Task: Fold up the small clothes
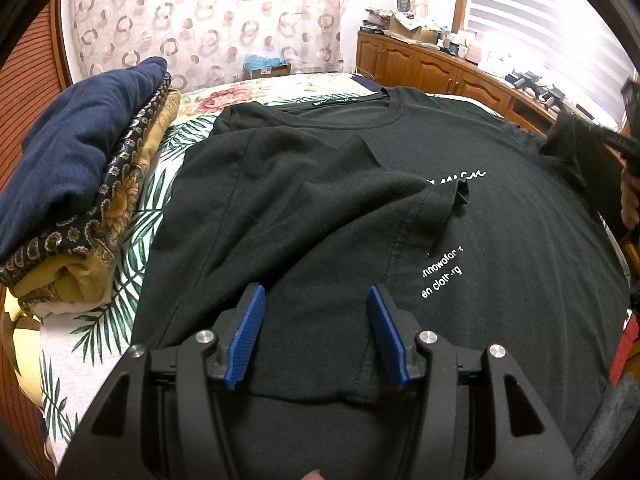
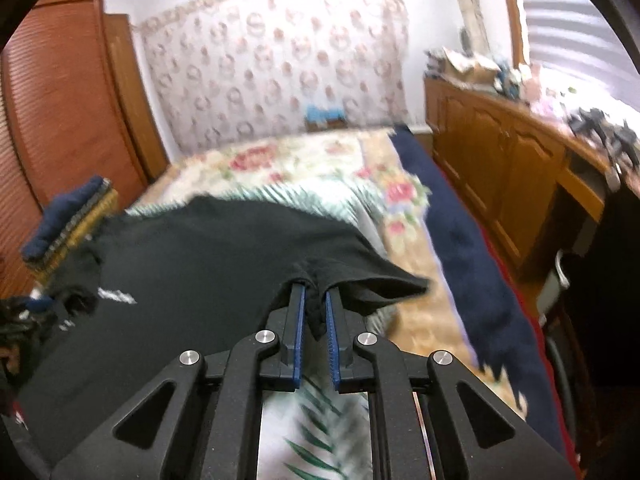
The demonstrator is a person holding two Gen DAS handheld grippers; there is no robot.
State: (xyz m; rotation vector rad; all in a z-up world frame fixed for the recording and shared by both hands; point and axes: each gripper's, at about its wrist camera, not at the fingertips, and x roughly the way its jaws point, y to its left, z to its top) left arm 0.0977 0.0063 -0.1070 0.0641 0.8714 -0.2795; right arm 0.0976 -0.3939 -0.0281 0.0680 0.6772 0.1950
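Black T-shirt (image 1: pixel 500 240) spread flat — folded clothes (image 1: pixel 80 184) beside it.

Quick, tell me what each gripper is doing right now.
Left gripper: open, holding nothing, over the black T-shirt.
Right gripper: shut on the T-shirt's sleeve.

Black T-shirt (image 1: pixel 500 240) reads "en cloth", partly hidden

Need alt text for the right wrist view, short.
The right gripper is shut on a bunched edge of the black T-shirt, lifting it off the floral bedspread. A stack of folded clothes sits far left; the frame is motion-blurred.
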